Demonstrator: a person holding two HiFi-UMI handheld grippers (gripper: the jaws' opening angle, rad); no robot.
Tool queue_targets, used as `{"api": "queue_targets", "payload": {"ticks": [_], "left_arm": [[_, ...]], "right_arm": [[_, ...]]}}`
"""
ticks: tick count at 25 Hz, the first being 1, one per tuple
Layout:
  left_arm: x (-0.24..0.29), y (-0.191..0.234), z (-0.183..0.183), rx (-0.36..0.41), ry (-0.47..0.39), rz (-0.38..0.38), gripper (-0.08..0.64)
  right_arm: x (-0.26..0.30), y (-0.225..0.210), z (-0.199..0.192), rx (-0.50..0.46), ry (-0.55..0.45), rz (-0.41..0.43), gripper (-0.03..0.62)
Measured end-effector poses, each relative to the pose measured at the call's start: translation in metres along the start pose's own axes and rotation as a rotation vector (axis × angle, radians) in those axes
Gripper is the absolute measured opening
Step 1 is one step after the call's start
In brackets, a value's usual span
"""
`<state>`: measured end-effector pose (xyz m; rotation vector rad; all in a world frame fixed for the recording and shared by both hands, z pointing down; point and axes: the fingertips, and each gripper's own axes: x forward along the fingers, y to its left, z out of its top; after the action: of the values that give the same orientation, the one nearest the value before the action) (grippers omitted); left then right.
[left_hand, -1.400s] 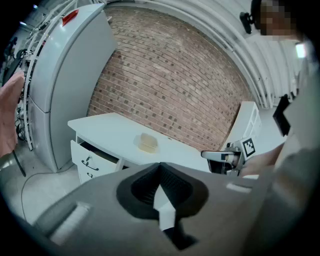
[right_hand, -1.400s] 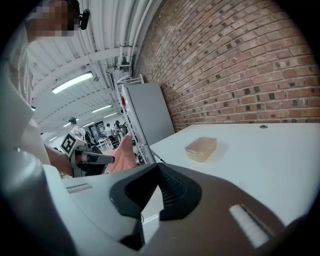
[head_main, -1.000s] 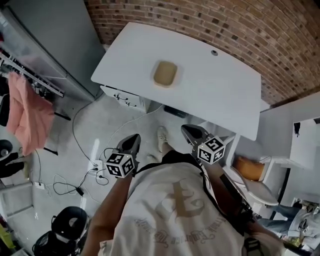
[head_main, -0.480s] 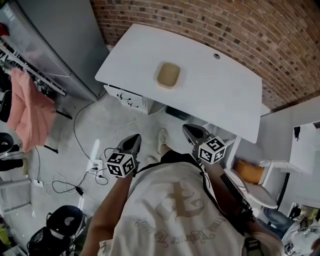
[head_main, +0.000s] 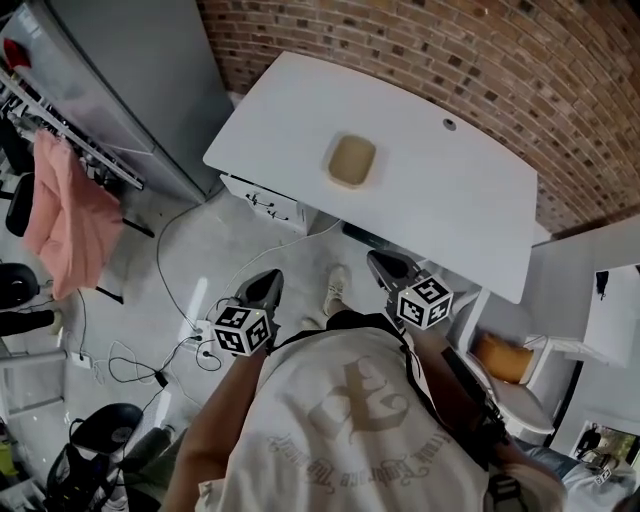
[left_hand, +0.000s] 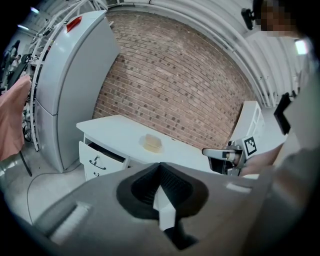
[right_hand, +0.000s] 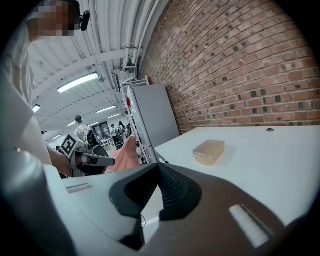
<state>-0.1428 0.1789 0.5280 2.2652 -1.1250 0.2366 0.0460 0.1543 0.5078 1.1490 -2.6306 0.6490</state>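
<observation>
Left gripper (head_main: 264, 284) and right gripper (head_main: 384, 266) hanging short of table (head_main: 450, 210) edge, over floor; way up to tabletop lying open. Tabletop lying free all round box (head_main: 352, 160), lone obstacle there. Wall (head_main: 480, 50) closing off far side. Cabinet (head_main: 120, 70) blocking left end. Drawers (head_main: 262, 205) filling room under table's left part, top one standing ajar. Shelf (head_main: 600, 290) crowding right end. Cables (head_main: 170, 290) trailing over floor near left gripper.

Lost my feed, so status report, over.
Left gripper and right gripper shut, empty, short of table. Container sits mid-table, untouched. Drawer ajar beneath.
</observation>
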Motion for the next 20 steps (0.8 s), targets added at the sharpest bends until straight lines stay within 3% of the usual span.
{"api": "queue_targets", "payload": {"ticks": [20], "left_arm": [[0.106, 0.036, 0.071, 0.017, 0.038, -0.002, 0.003]], "right_arm": [[0.069, -0.098, 0.047, -0.01, 0.034, 0.005, 0.006]]}}
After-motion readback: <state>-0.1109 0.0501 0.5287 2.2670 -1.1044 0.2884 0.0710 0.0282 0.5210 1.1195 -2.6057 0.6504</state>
